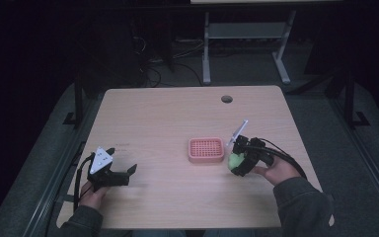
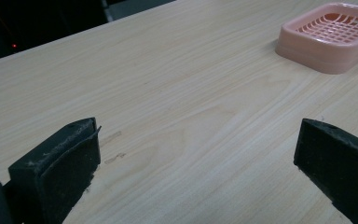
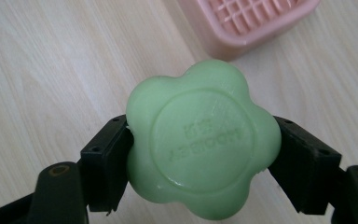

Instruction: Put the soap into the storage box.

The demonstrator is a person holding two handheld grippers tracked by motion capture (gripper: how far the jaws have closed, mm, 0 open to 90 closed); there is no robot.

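Green flower-shaped soap (image 3: 203, 140) sits pinched between the right gripper (image 1: 238, 160) jaws just beside the pink soap dish (image 1: 206, 150), and that slick, rounded bar could squirt free if the squeeze shifts, while the left gripper (image 1: 123, 173) waits spread wide.

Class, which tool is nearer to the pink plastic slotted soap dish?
The right tool, clamping the green flower-shaped soap bar, sits just beside the pink plastic slotted soap dish. The left tool rests open, far off near the table's left edge.
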